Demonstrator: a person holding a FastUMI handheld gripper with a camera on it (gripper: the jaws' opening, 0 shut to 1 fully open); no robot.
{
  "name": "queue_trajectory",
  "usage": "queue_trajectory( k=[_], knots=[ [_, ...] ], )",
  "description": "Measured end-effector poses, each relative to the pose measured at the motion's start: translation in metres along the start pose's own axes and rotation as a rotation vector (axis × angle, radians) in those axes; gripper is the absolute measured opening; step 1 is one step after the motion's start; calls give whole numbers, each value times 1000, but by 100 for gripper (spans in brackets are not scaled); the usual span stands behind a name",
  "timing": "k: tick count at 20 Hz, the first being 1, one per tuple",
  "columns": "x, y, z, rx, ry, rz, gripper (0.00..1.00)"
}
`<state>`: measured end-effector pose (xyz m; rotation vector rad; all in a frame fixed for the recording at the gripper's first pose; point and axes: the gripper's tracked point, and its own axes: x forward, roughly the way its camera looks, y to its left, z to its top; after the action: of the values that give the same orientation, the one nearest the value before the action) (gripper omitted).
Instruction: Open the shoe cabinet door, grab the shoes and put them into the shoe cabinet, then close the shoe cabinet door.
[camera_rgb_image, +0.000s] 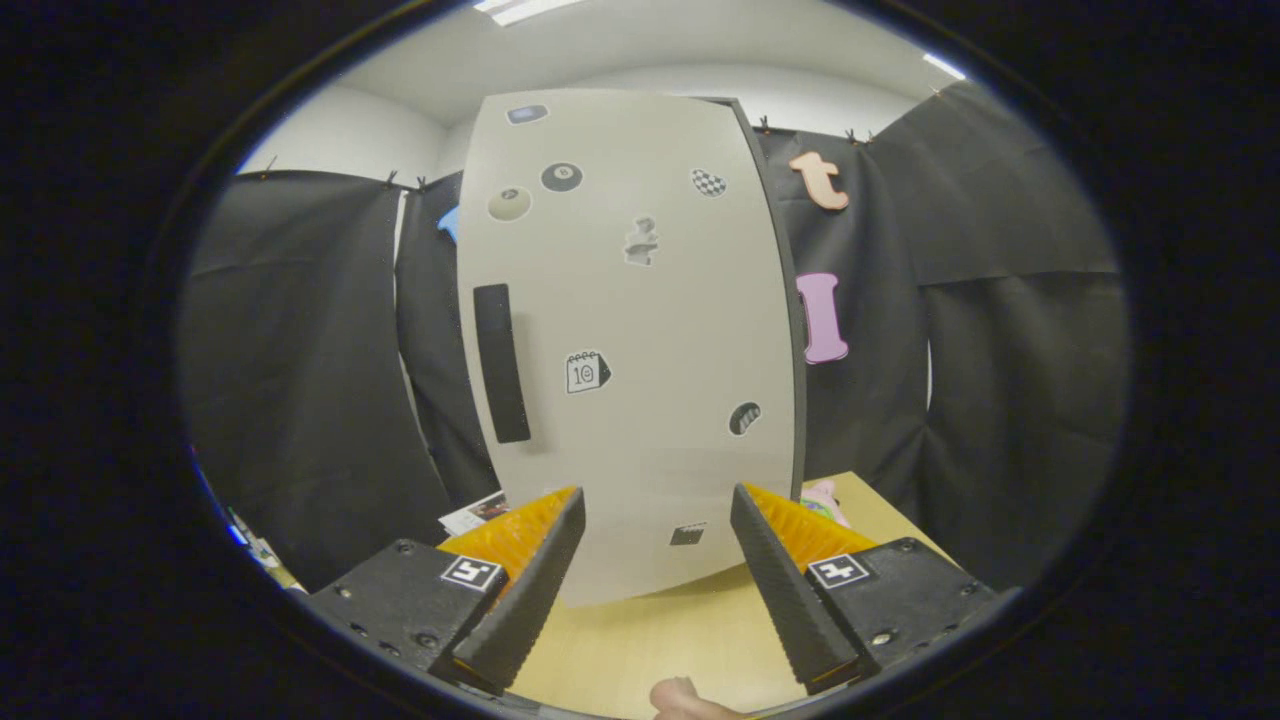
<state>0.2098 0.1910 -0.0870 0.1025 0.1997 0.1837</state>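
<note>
Gripper view first, and the landmark for everything is the shoe cabinet door (640, 340), a pale, flat panel that stands upright straight ahead of the gripper (658, 500). Its two fingers are spread well apart, with nothing between them but the lower part of the door beyond; neither finger presses on anything.

On the door's face, toward its left edge, sits a dark vertical handle (500, 362), long and narrow. Small stickers (588, 372) are scattered across the panel: a couple of round ones near the top left, a checkered one near the top right, a calendar-like one just right of the handle, a dark oval lower right and a small dark square near the bottom. Along the door's right edge a thin dark frame (795, 330) runs top to bottom. Whether the door sits flush shut or slightly ajar cannot be told.

Below the door lies a light wooden tabletop (650, 650), on which the cabinet stands. Just right of the door's bottom corner, behind the right finger, something pink (822, 497) rests on the wood; too little of it shows to say what it is. Left of the door's bottom corner, printed paper (475, 512) lies flat. At the near edge of the tabletop, a fingertip of a person's hand (685, 697) shows.
</note>
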Motion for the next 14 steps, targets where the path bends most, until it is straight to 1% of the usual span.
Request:
queue_trajectory(
  k=[1, 4, 6, 8, 10, 11, 14],
  knots=[
    [-6, 0, -2, -3, -9, 6, 97],
    [-32, 7, -6, 28, -27, 67, 96],
    [-49, 3, -7, 23, -50, 75, 96],
    [-69, -2, -9, 21, -73, 68, 97],
    [-88, -12, -4, -10, -126, 30, 97],
    [-96, -14, -2, -31, -138, 24, 96],
    [-115, -11, -3, -83, -158, 45, 96]
  ],
)
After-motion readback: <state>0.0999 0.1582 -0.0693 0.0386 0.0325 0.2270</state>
